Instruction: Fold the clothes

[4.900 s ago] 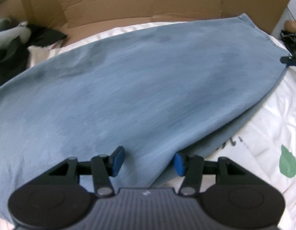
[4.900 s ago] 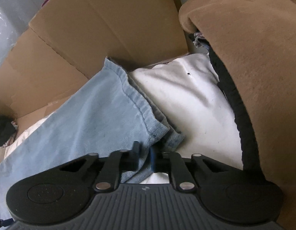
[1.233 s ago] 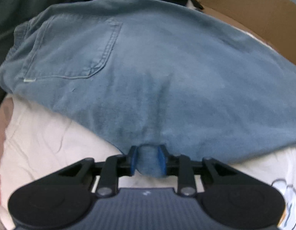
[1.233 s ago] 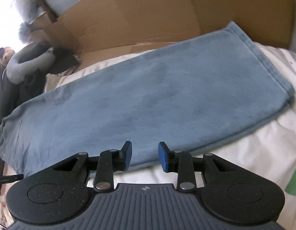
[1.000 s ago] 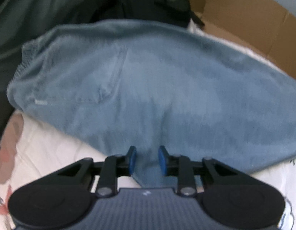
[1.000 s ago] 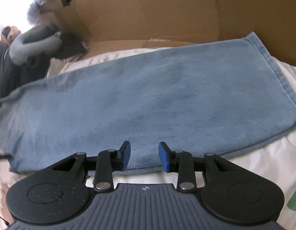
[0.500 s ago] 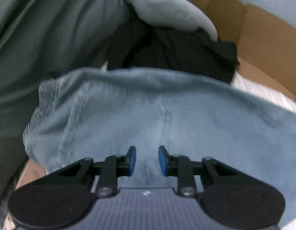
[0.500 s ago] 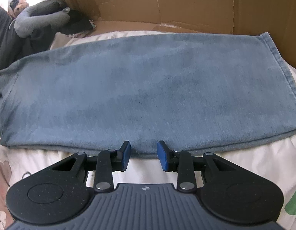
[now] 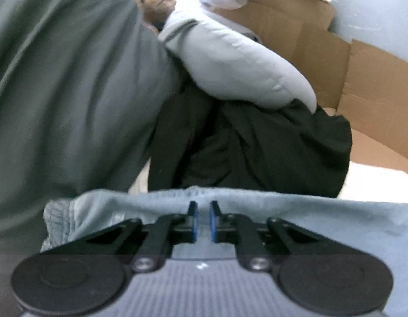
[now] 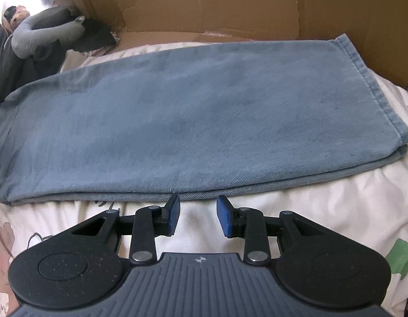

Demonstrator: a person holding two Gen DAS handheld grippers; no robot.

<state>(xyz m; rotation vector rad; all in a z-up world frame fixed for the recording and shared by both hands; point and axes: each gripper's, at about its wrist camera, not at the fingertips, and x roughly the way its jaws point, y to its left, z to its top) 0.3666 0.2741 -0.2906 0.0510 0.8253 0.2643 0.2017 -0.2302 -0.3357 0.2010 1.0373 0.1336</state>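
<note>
Blue jeans (image 10: 193, 121) lie folded flat across the white bedsheet (image 10: 322, 211). Left gripper (image 9: 202, 220) is clamped onto the waistband edge at their left end; right gripper (image 10: 198, 216) hangs released just near their front edge.

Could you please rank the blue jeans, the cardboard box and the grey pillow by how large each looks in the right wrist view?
1. blue jeans, filling most of the view.
2. cardboard box, though cut off by the frame and farther away, so unsure.
3. grey pillow, small and far off.
</note>
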